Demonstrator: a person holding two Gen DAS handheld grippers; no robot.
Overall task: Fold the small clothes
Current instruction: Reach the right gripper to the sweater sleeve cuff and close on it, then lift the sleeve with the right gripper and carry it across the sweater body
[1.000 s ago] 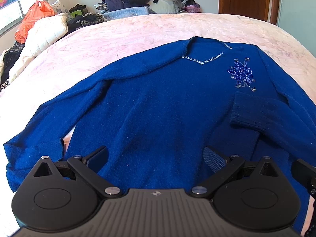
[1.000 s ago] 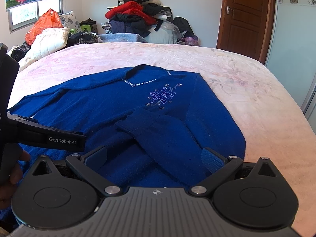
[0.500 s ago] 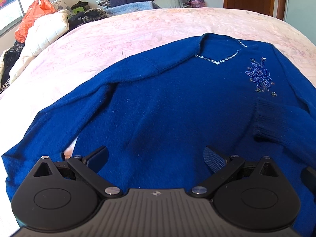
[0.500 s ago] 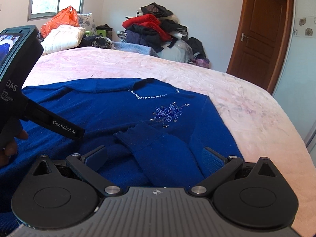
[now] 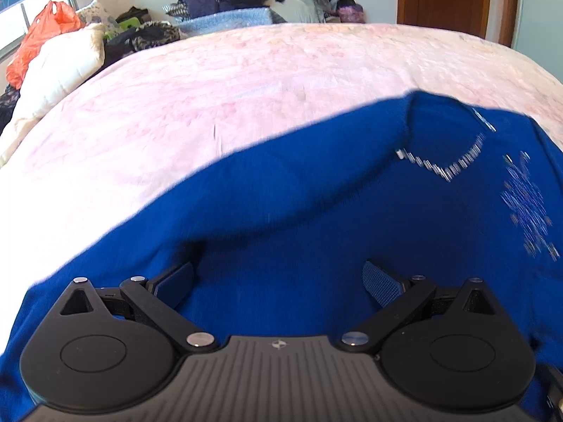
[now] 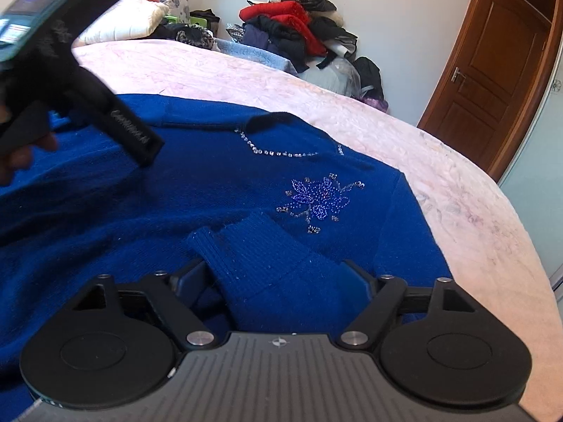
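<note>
my right gripper (image 6: 281, 281) is closing around the sweater's (image 6: 211, 183) folded sleeve (image 6: 267, 263); left gripper (image 5: 278, 277) spread above the sweater.

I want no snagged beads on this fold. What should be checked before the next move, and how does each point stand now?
1. Sweater lying flat on the bed: ok.
2. Folded sleeve cuff between the right gripper's closing fingers: ok.
3. Cuff already pinched: cannot tell.
4. Beaded flower clear of the right fingers: ok.
5. Left gripper open and empty over the sweater's body: ok.
6. Left view sharp enough to aim: not ok, blurred.
</note>
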